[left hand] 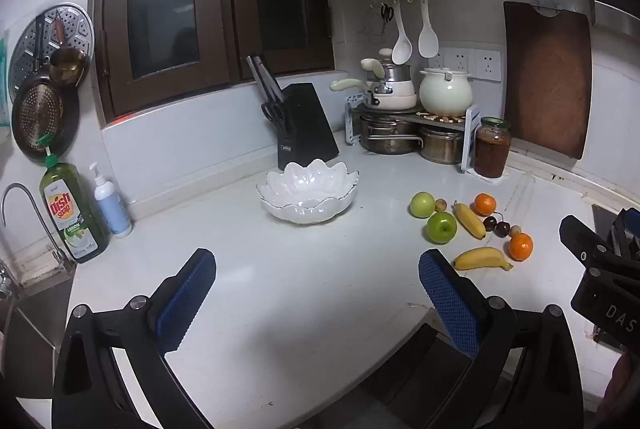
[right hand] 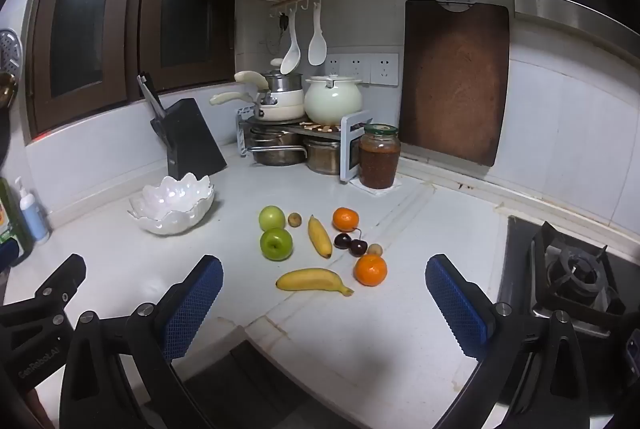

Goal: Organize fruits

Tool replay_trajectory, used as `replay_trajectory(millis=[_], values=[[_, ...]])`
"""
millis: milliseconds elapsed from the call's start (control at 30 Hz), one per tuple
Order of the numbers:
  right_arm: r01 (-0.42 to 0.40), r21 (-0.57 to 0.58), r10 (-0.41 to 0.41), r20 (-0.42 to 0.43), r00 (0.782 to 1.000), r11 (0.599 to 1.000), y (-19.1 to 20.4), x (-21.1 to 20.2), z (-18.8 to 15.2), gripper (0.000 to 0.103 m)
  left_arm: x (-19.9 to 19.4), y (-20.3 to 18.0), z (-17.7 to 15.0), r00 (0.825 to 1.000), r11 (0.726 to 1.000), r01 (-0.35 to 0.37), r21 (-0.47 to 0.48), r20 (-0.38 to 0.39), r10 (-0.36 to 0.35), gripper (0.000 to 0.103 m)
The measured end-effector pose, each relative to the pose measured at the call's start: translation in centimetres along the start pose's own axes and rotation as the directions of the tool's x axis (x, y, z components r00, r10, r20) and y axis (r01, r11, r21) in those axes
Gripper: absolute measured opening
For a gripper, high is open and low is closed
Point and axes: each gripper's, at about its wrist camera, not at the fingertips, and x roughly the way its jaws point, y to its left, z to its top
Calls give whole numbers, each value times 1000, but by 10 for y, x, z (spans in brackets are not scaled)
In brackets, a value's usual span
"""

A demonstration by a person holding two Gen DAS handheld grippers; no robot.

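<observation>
I am looking across the counter (right hand: 400, 329), going from big things down. The bowl (right hand: 173, 205) is sitting empty at the far left, well apart from the fruit, which is lying loose in a cluster to its right. I am holding both grippers low at the near edge: the right gripper (right hand: 324, 305), fingers spread wide and gripping nothing, is facing the cluster; the left gripper (left hand: 318, 299), also wide and empty, is facing bare counter near the bowl.

Nothing is in the bowl yet, so I am judging this as the first pick. The near banana (right hand: 312, 280) is lying closest to the right gripper, crosswise, so I am planning to straddle its middle. The near orange (right hand: 370, 270) is just beside its tip and may roll if nudged. The cherries (right hand: 351, 244) and small brown fruits are crowding the far banana (right hand: 319, 236); I am leaving those for last.
</observation>
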Motion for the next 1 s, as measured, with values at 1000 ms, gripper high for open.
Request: replay_trajectory(millis=[1000], values=[[6,6,-6,17,1000,1000,-4,-5,5,103,-11,-3,7,998,1000,-25,-15,60,26,103]])
